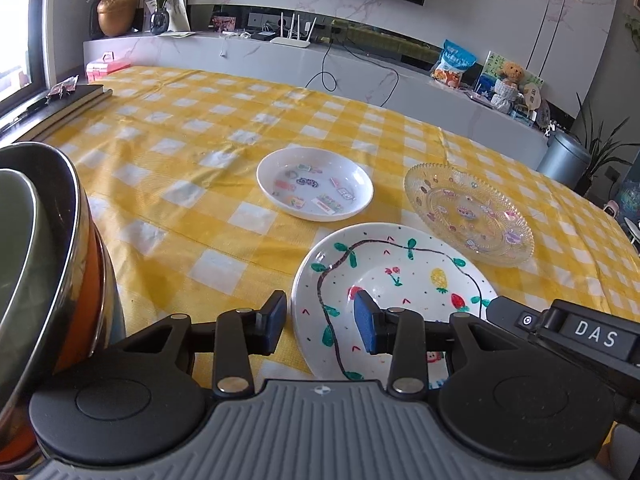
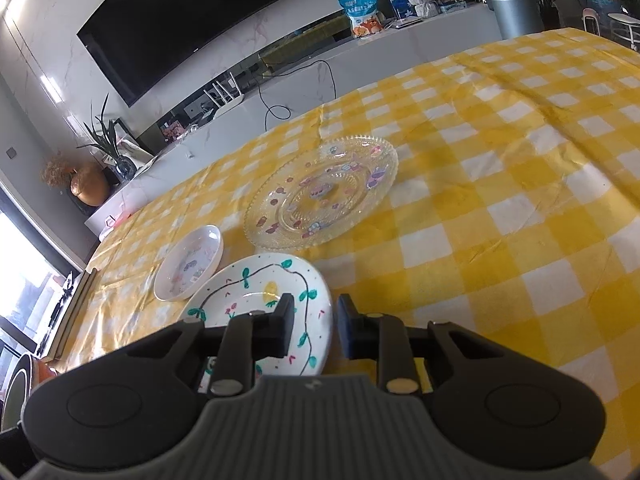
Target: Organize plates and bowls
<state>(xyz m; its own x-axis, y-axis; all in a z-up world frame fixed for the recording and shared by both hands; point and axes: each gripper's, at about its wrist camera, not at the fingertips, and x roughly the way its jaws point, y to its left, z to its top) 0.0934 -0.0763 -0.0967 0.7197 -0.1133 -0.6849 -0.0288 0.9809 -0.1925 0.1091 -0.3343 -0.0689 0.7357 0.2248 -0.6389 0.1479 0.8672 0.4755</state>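
Your left claw (image 1: 320,322) sits low in the frame, its jaws parted astride the left rim of the hand-painted plate (image 1: 394,280); the pads do not press on it, so it is released. Your right claw (image 2: 314,330) straddles the same plate's right rim, low centre of its own view, also with a gap showing and nothing clenched. The small white sticker dish (image 1: 315,189) lies mid-frame on the yellow checked tabletop (image 1: 180,160), just beyond the painted plate. The clear glass plate (image 1: 469,212) lies to the right of it. Stacked metal bowls (image 1: 44,260) fill the left edge.
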